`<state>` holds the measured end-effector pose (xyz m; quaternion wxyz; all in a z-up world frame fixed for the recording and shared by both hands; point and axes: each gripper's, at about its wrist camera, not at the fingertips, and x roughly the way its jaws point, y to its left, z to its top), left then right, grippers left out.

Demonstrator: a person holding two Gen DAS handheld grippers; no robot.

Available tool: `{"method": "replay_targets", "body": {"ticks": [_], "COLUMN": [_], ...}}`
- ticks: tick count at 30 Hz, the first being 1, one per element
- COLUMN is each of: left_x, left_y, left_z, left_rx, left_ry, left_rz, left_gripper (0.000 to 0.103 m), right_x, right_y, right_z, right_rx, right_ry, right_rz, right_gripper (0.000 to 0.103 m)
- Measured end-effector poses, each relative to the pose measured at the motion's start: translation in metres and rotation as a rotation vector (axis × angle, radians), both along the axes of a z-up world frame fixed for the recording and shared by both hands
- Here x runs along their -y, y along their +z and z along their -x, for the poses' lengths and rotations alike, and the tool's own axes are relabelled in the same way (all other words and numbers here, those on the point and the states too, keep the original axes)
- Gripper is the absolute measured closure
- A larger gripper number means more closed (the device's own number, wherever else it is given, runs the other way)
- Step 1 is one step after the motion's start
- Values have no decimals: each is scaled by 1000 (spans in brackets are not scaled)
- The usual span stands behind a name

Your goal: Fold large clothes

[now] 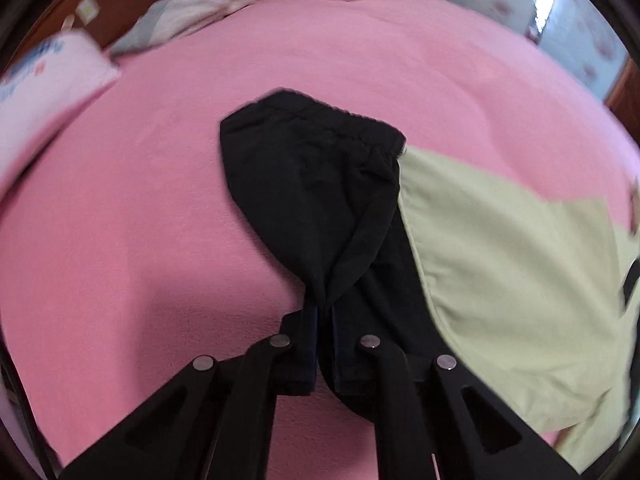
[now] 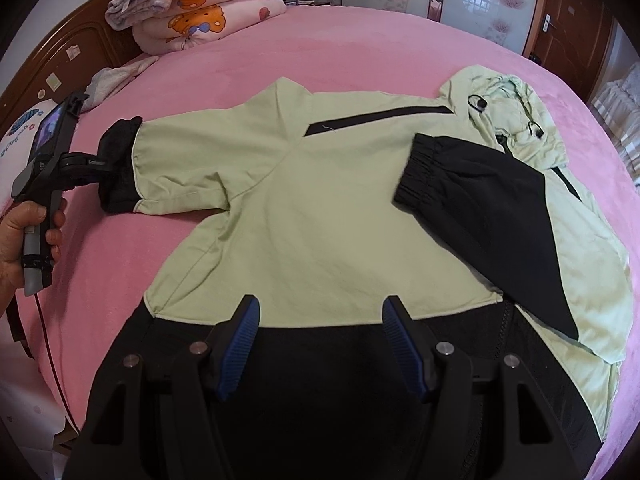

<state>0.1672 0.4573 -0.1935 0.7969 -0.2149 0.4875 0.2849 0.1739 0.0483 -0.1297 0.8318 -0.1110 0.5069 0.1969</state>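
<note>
Lying flat on the pink bedsheet [image 2: 360,52] is a light green jacket [image 2: 320,216] with black sections, spread roughly mid-bed. Body is pale green, hem band black along the near edge, a black diagonal stripe [image 2: 376,120] crosses the chest, black mesh-looking lining shows at the bottom. Hood [image 2: 508,100] is bunched at the far right with two dark toggles on it. Right-hand sleeve [image 2: 476,200] is black with an elastic ribbed cuff, folded inward so it lies across the green body. The other sleeve sticks out to the left, green with a black cuff [image 2: 120,160] at the end.

Left gripper [image 1: 324,320] has its fingers pinched narrow on that black cuff [image 1: 316,184]; the fabric gathers into a bunch right at the tips and fans out beyond, with an elastic edge at the far end and green sleeve fabric [image 1: 500,264] beside it. The right wrist view shows the same gripper [image 2: 100,164] from the side, held by a hand [image 2: 24,232] over the left part of the bed, cuff in its tips.

Right gripper [image 2: 320,340] hangs over the black hem with its blue-padded fingers [image 2: 240,344] spread wide, nothing between them; contact with the cloth can't be told.

Stacked pink blankets [image 2: 208,12] with orange cartoon prints sit at the head of the bed, next to a wooden headboard [image 2: 72,60]. A pillow [image 1: 48,88] is at the left edge, blurred.
</note>
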Motion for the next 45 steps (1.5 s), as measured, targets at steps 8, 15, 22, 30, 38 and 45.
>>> {"method": "replay_targets", "body": {"ticks": [8,15,22,30,38,45], "left_x": [89,274,387,394,338,308], "left_y": [98,136,53,32,50,28], "left_z": [-7,-28,-44,-17,12,23], "left_rx": [285,389,210,209,247,200], "left_ry": [-166,-622,-792,-770,-636,-519], "left_rz": [25,75,150,164,82,77], "left_gripper": [101,100,75,62,52,52], "right_x": [46,106,167,193,159,141], "right_y": [3,9,1,0,-6,-36], "right_z": [1,-2,-6,-19,-75,-118], "right_rx": [0,6,-14,-32,-112,-240], "right_ry": [-54,-166,-260,-279,-203,-222], "right_rz": [-47,-97,-100,-184,-338,-427], "right_gripper": [39,39,39,39,39,39]}}
